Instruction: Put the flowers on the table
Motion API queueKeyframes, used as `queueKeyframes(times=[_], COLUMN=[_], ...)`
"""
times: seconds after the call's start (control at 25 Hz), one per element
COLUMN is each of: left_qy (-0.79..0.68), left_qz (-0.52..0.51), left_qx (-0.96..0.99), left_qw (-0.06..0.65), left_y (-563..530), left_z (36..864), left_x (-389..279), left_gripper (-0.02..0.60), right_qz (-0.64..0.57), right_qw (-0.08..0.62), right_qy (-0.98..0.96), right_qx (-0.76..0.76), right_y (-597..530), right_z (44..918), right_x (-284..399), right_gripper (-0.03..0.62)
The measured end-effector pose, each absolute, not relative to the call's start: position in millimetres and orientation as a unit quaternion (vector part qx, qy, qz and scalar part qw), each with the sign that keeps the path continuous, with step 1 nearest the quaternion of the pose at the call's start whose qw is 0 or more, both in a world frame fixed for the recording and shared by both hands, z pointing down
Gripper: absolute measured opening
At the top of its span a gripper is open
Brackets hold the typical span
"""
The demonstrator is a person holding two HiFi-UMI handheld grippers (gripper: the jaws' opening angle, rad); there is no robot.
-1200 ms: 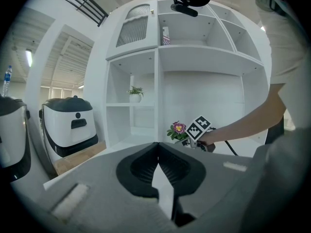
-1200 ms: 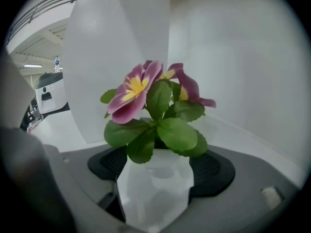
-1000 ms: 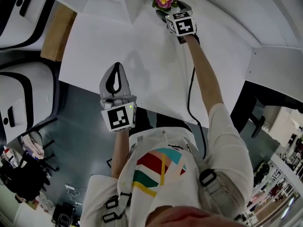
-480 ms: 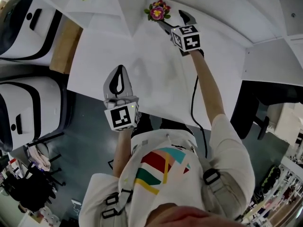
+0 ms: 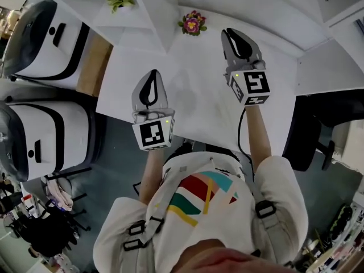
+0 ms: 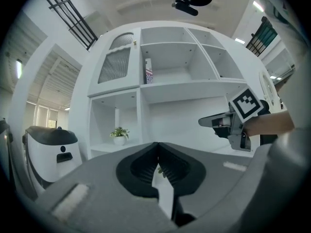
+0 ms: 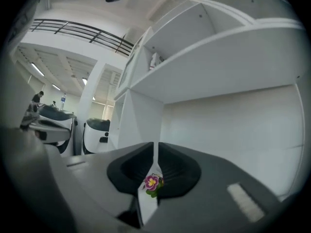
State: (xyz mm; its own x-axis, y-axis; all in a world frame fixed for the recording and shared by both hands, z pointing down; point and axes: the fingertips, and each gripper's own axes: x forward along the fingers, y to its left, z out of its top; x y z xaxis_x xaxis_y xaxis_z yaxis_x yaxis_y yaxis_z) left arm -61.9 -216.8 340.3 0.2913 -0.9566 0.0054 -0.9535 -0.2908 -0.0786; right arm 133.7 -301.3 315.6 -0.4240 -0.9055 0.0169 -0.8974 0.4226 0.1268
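As judged from the flowers [image 5: 192, 23] resting near the far edge of the surface [image 5: 193, 98], appears finished. Shows the right tool [image 5: 238, 41], jaws just closing on nothing, and the left tool [image 5: 149, 90] closed, empty. Calls only for resting both.

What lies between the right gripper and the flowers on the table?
Only bare white table, as the head view shows. The right gripper, whose jaws have just been closing on nothing, stands apart from the flowers.
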Motion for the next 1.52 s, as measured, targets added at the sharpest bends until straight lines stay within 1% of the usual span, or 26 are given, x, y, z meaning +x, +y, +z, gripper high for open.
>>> queueKeyframes(times=[0.08,0.2,0.32,0.44,0.52,1.0,1.52], left_qy=[0.587,0.573,0.558,0.546,0.541,0.528,0.526], left_qz=[-0.015,-0.006,-0.003,0.002,0.003,0.024,0.017], left_qx=[-0.809,-0.819,-0.829,-0.837,-0.84,-0.849,-0.85], left_qw=[0.036,0.041,0.041,0.042,0.041,0.029,0.023], left_y=[-215,-213,-213,-212,-211,-212,-213], left_z=[331,320,318,317,317,323,323], left_x=[-53,-40,-27,-16,-12,0,2], left_gripper=[0.002,0.002,0.002,0.002,0.002,0.002,0.002], right_qz=[-0.053,-0.04,0.013,0.061,0.069,0.051,0.056], right_qw=[0.026,0.001,-0.019,-0.004,0.012,0.036,0.056], right_qy=[-0.837,-0.821,-0.807,-0.805,-0.808,-0.789,-0.786], right_qx=[0.543,0.569,0.59,0.59,0.585,0.612,0.613], right_y=[-277,-243,-214,-194,-185,-177,-172], right_z=[304,300,322,351,362,366,377], right_x=[135,138,139,138,137,166,170], right_gripper=[0.002,0.0,0.0,0.0,0.0,0.0,0.0])
